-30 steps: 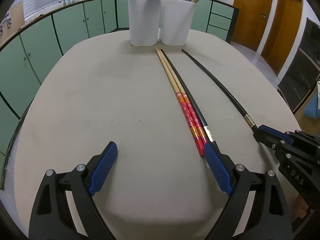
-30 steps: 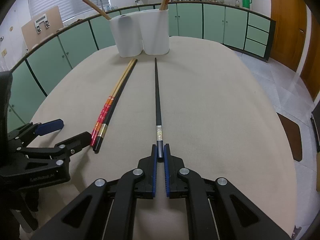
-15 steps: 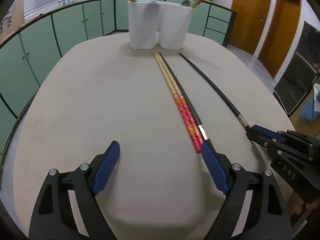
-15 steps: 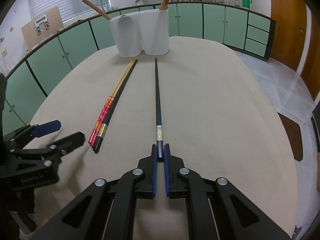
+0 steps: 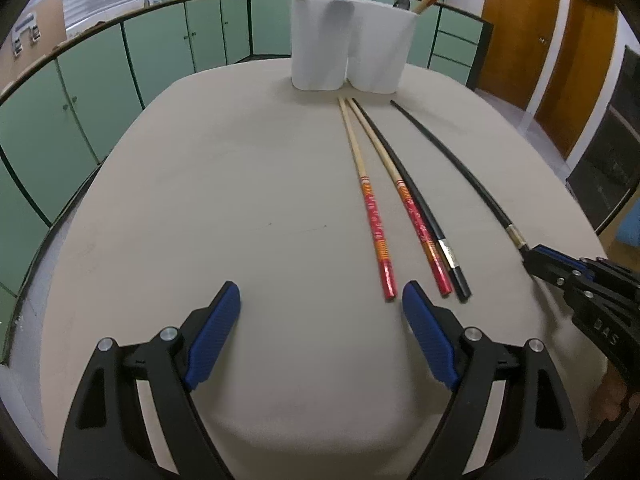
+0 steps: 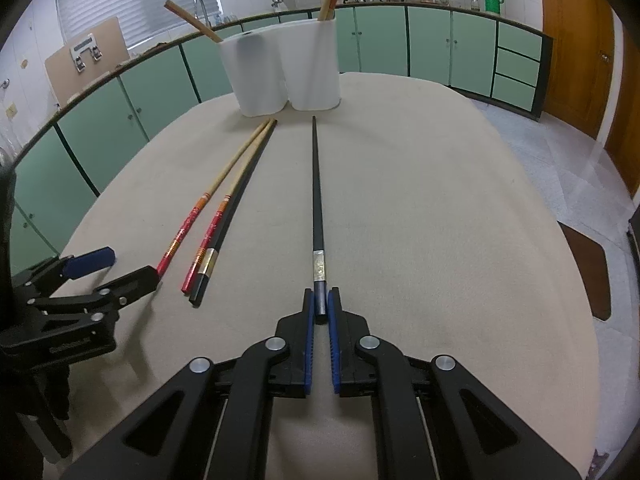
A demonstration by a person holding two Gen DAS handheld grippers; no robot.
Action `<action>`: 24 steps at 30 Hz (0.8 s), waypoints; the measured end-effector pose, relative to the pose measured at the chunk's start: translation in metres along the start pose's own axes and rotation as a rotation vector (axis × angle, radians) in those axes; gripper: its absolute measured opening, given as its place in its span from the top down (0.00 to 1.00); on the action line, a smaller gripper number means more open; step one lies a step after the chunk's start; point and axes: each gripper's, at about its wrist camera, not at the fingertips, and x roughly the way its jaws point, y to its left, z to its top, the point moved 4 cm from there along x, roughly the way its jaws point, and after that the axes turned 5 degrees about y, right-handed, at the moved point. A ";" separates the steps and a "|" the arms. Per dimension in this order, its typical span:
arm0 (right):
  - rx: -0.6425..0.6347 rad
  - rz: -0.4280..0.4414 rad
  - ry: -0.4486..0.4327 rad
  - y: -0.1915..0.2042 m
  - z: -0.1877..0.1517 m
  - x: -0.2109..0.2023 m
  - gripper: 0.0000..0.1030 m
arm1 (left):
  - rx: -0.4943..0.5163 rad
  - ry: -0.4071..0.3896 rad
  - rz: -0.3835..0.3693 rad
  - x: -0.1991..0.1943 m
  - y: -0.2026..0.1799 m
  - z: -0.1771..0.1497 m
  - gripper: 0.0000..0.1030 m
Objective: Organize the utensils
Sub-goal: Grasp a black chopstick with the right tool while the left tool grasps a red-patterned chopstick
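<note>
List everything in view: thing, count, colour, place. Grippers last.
table: one, beige, under everything.
utensil holder: one, white, two joined cups, far end of table, chopsticks standing in each.
red-handled chopsticks: two, pale wood with red and orange ends, lying left of centre, tips near the holder.
black chopstick beside them: one, black with a silver band, against the right-hand red one.
gripped black chopstick: one, black with a silver band, lying apart to the right.
cabinets: a row, green, behind the table.
left gripper: open, at the red chopsticks' near ends.
right gripper: shut on the chopstick's near end.
</note>
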 end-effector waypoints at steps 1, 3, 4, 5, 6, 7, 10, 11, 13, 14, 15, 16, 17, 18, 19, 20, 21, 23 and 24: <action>-0.004 0.006 0.000 0.000 -0.001 -0.001 0.93 | 0.006 -0.001 -0.008 -0.001 -0.001 -0.002 0.21; -0.017 0.017 0.001 -0.001 -0.003 -0.003 0.92 | 0.015 0.002 -0.013 -0.001 -0.003 -0.004 0.21; -0.026 0.025 0.002 -0.001 -0.005 -0.004 0.91 | 0.017 0.003 -0.017 -0.001 -0.004 -0.006 0.21; -0.031 0.029 0.003 -0.001 -0.006 -0.005 0.90 | 0.018 0.003 -0.017 0.000 -0.004 -0.005 0.21; -0.036 0.034 0.003 -0.001 -0.008 -0.006 0.90 | 0.018 0.003 -0.016 0.000 -0.005 -0.005 0.21; -0.040 0.041 0.003 -0.001 -0.009 -0.007 0.90 | 0.015 0.004 -0.018 0.001 -0.005 -0.004 0.21; -0.046 0.051 0.004 -0.002 -0.010 -0.008 0.90 | 0.011 0.004 -0.020 0.004 -0.006 -0.001 0.21; -0.045 0.054 0.005 -0.002 -0.010 -0.008 0.90 | 0.012 0.003 -0.020 0.004 -0.007 -0.001 0.21; -0.050 0.050 0.006 -0.001 -0.009 -0.007 0.90 | 0.012 0.003 -0.018 0.006 -0.010 0.001 0.23; -0.054 0.047 0.006 0.000 -0.008 -0.006 0.90 | 0.012 0.003 -0.017 0.006 -0.010 0.002 0.26; -0.056 0.046 0.007 0.000 -0.007 -0.006 0.90 | 0.013 0.003 -0.017 0.006 -0.010 0.002 0.27; -0.056 0.045 0.007 0.001 -0.006 -0.005 0.90 | 0.015 0.002 -0.015 0.007 -0.011 0.003 0.29; -0.056 0.044 0.007 0.001 -0.005 -0.004 0.90 | 0.016 0.002 -0.014 0.007 -0.012 0.004 0.32; -0.055 0.044 0.008 0.001 -0.003 -0.003 0.90 | 0.018 0.000 -0.015 0.008 -0.012 0.005 0.35; -0.054 0.045 0.008 0.001 -0.003 -0.002 0.90 | 0.019 -0.002 -0.016 0.008 -0.013 0.006 0.36; -0.054 0.044 0.009 0.001 -0.001 -0.001 0.90 | 0.021 -0.003 -0.016 0.009 -0.014 0.007 0.38; -0.055 0.042 0.009 0.002 -0.001 0.000 0.90 | 0.022 -0.004 -0.015 0.009 -0.015 0.007 0.41; -0.056 0.035 0.011 0.003 0.001 0.002 0.90 | 0.023 -0.007 -0.017 0.010 -0.017 0.009 0.48; -0.059 0.026 0.011 0.004 0.002 0.002 0.91 | 0.022 -0.008 -0.018 0.010 -0.018 0.009 0.55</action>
